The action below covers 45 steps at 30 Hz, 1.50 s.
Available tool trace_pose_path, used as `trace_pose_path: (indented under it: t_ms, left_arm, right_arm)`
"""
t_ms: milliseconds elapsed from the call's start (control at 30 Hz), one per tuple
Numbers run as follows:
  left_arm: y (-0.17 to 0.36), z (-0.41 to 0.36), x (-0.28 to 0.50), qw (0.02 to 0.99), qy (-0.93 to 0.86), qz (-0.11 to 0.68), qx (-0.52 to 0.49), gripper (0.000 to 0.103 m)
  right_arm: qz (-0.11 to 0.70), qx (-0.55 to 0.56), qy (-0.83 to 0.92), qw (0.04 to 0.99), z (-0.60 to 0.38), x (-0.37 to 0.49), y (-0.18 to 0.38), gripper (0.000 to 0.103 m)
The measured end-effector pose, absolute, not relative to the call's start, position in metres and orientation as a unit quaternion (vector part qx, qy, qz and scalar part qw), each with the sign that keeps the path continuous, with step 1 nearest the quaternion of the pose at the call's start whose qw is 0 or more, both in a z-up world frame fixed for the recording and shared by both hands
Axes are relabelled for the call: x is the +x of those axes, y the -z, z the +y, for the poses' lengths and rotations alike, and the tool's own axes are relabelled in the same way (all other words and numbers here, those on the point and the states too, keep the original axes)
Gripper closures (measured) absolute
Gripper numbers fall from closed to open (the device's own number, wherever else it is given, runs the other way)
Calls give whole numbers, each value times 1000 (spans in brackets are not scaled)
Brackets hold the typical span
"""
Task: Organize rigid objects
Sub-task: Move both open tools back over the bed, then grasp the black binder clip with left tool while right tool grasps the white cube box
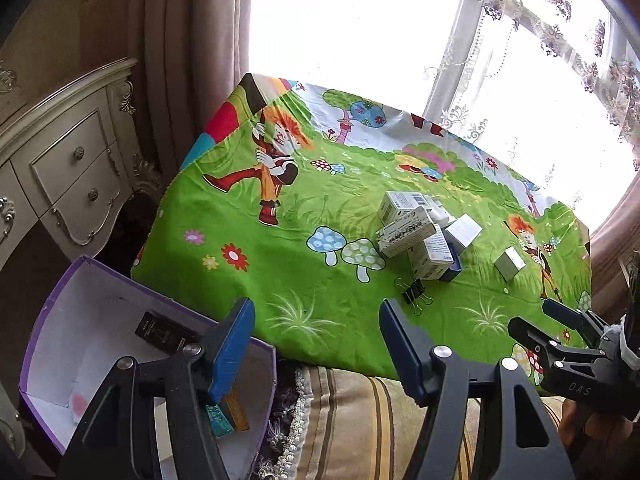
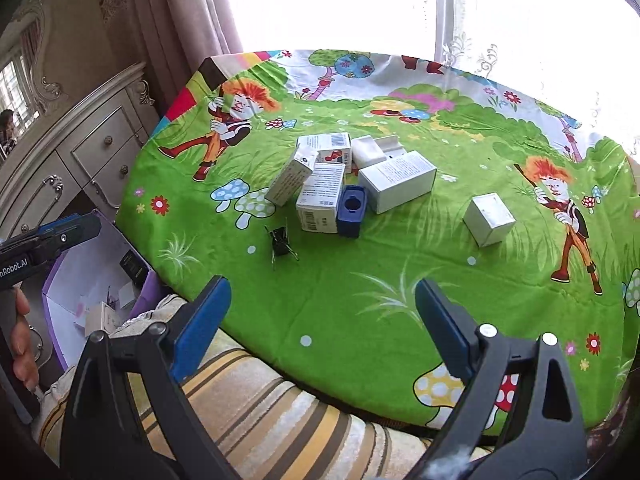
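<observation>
Tongs [image 1: 316,344] apart; boxes in purple bin [image 1: 60,292]

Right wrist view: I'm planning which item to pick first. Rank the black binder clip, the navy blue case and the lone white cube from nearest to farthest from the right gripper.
1. Black binder clip, ahead-left.
2. Navy blue case, by the box pile.
3. Lone white cube, far right; close to the case's distance.

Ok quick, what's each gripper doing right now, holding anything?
Left gripper: open, holding nothing.
Right gripper: open wide, holding nothing.
</observation>
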<state>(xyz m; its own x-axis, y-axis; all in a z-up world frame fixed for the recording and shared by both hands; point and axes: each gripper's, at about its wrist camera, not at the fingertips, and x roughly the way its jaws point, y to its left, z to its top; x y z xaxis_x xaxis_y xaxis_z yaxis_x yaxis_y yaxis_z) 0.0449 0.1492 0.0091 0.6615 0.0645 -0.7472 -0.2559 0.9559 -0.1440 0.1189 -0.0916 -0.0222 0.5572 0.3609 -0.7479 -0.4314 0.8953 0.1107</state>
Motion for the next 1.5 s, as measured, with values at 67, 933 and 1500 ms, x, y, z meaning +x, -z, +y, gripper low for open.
trace_pose_path:
  t_ms: [67, 933, 1500]
  left_arm:
    - [-8, 138, 55, 903, -80, 407, -113, 38]
    - [71, 61, 183, 831, -48, 536, -141, 45]
    - [92, 50, 184, 839, -26, 525, -143, 84]
  right_arm:
    - [414, -42, -213, 884, -102, 123, 24, 8]
    - [444, 34, -110, 888, -195, 178, 53, 8]
    - [438, 2, -86, 895, -203, 219, 70, 8]
